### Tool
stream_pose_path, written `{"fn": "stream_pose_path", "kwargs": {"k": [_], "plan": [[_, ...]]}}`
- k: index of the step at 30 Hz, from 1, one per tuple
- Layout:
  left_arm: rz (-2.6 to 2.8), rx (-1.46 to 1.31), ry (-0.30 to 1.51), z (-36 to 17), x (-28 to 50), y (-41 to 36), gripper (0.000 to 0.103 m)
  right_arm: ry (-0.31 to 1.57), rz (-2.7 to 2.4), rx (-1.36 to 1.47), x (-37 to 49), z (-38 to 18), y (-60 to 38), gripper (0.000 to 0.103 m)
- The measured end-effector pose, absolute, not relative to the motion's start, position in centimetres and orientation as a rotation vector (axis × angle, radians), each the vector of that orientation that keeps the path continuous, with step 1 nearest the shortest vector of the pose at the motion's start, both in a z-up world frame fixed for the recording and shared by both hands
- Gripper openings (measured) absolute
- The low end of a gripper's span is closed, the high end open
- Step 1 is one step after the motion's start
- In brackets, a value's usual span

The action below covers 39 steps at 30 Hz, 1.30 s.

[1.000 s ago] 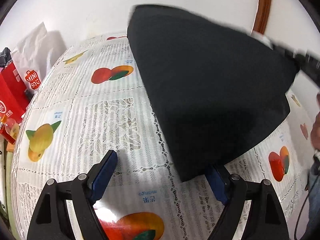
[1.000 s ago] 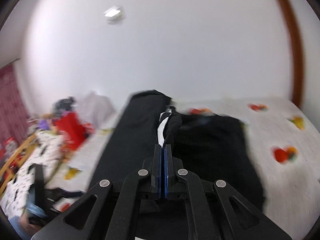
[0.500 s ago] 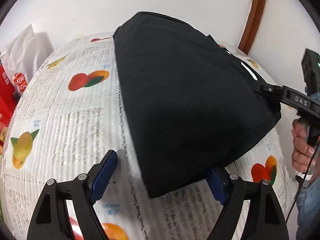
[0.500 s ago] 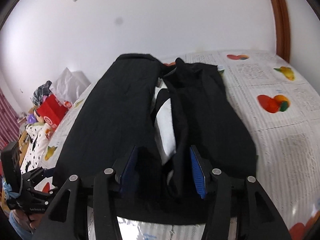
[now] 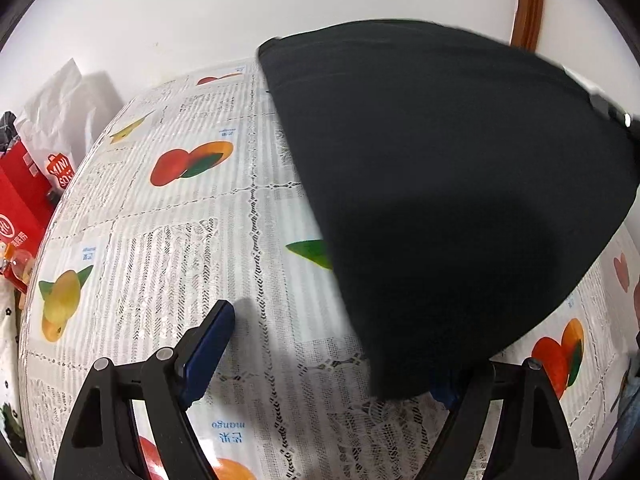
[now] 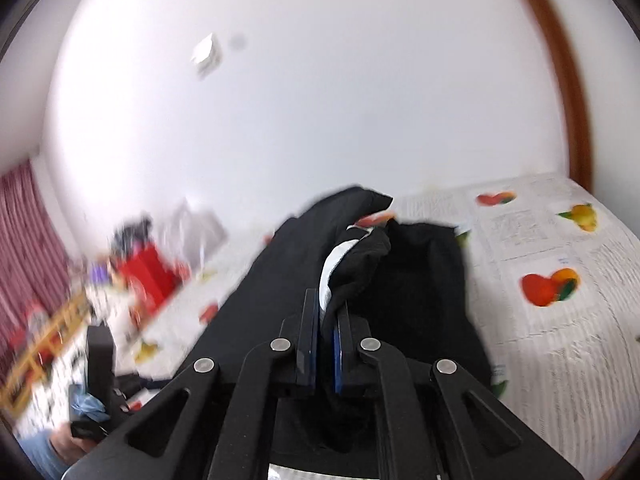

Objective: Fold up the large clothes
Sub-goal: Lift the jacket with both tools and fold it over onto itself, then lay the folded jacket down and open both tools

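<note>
A large black garment (image 5: 440,184) lies on the table, one side lifted up off the cloth. My left gripper (image 5: 332,356) is open just above the table; its left finger (image 5: 208,344) is bare and the garment's near corner hangs over its right finger. My right gripper (image 6: 326,320) is shut on a fold of the black garment (image 6: 360,264), with a white lining (image 6: 334,264) showing at the grip, and holds it raised above the table.
The table wears a white lace cloth with fruit prints (image 5: 168,248). A red box (image 5: 20,208) and a white bag (image 5: 68,104) sit beyond its left edge. A white wall and a brown door frame (image 5: 528,0) stand behind.
My right gripper was open half a second ago; it has shut on the garment's fold and lifted it. The garment's near edge has swung right in the left wrist view.
</note>
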<state>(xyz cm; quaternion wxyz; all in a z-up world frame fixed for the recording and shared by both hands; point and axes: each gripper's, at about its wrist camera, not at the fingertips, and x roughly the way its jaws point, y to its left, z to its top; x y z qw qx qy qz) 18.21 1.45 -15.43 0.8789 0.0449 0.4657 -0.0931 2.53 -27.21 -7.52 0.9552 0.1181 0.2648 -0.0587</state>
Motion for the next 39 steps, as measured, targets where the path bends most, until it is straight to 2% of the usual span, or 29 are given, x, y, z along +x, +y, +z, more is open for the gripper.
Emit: {"fn": "stream_pose_path", "kwargs": {"k": [3,5,7,10,12,14,15,17,21,26,29,37,39], "plan": [[-0.2,0.101,0.966,-15.4,18.3,1.3,0.084,0.623,-0.219,0.289,2.2,-9.4,-29.5,0.007],[-0.221,0.091,0.966,-15.2,18.2,1.3,0.081,0.704,-0.251,0.304,2.6,-11.1,-30.3,0.009],[-0.246,0.076,0.965,-14.8,18.1,0.9,0.081,0.753,-0.28,0.276,2.9,-12.1,-30.0,0.018],[-0.234,0.121,0.973,-15.0,18.0,-0.2,0.081,0.783,-0.289,0.256,3.5,-12.5,-29.6,0.025],[-0.215,0.106,0.978,-15.1,18.1,-0.2,0.082,0.824,-0.307,0.257,4.4,-12.7,-29.8,0.025],[-0.197,0.097,0.985,-15.1,18.2,-0.3,0.083,0.863,-0.315,0.236,5.4,-12.7,-29.4,0.015],[-0.193,0.098,0.984,-15.1,18.3,-0.3,0.083,0.857,-0.302,0.218,5.2,-12.3,-29.3,0.007],[-0.185,0.102,0.983,-15.1,18.2,-0.5,0.083,0.761,-0.239,0.2,4.0,-10.4,-28.9,0.006],[-0.183,0.103,0.979,-15.2,18.4,-0.5,0.083,0.601,-0.181,0.288,0.6,-8.7,-29.7,0.006],[-0.183,0.101,0.981,-15.4,18.8,-0.3,0.083,0.78,-0.3,0.28,1.0,-11.6,-30.9,0.009],[-0.185,0.086,0.981,-15.4,18.8,0.0,0.082,0.815,-0.324,0.219,0.5,-11.5,-30.3,0.014],[-0.252,0.05,0.984,-14.7,17.8,1.5,0.075,0.865,-0.309,0.121,-3.5,-9.9,-29.2,0.016],[-0.275,0.033,0.977,-14.5,17.4,2.0,0.073,0.856,-0.261,0.119,-5.2,-9.2,-28.9,0.023]]}}
